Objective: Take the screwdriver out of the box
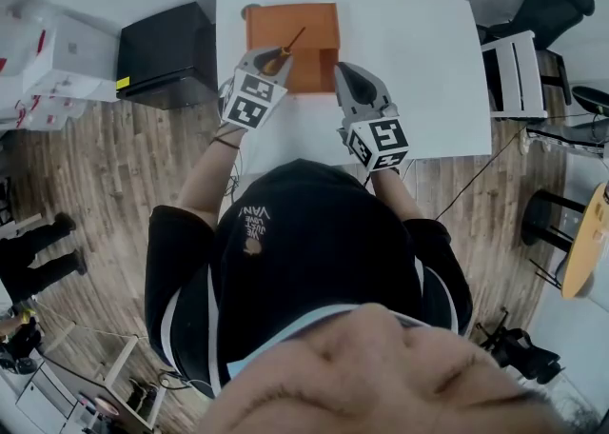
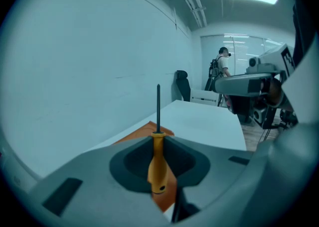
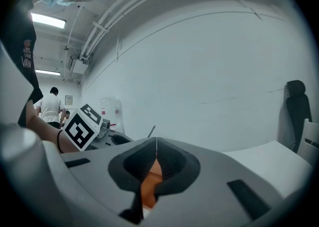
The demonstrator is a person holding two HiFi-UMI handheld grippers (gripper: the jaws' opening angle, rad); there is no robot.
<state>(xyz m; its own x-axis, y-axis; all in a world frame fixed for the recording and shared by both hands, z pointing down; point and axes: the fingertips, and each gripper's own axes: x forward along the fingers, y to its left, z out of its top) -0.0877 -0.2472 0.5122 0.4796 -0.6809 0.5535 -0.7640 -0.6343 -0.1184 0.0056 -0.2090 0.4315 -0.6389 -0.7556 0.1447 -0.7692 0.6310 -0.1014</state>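
An open orange box [image 1: 295,28] lies at the far middle of the white table [image 1: 409,61]. My left gripper [image 1: 275,60] hangs above the box's near left part, shut on the orange handle of a screwdriver [image 1: 282,56] whose dark shaft slants up and to the right. In the left gripper view the screwdriver [image 2: 158,164] stands upright between the jaws of my left gripper [image 2: 158,144], above the box [image 2: 144,134]. My right gripper [image 1: 344,75] is by the box's near right corner. Its jaws meet at the tip with nothing between them [image 3: 156,144].
A black cabinet [image 1: 166,56] stands against the table's left side. White boxes [image 1: 48,61] are stacked further left. To the right of the table are a white chair [image 1: 514,70] and a black office chair [image 1: 557,4]. A person [image 2: 223,66] stands far off.
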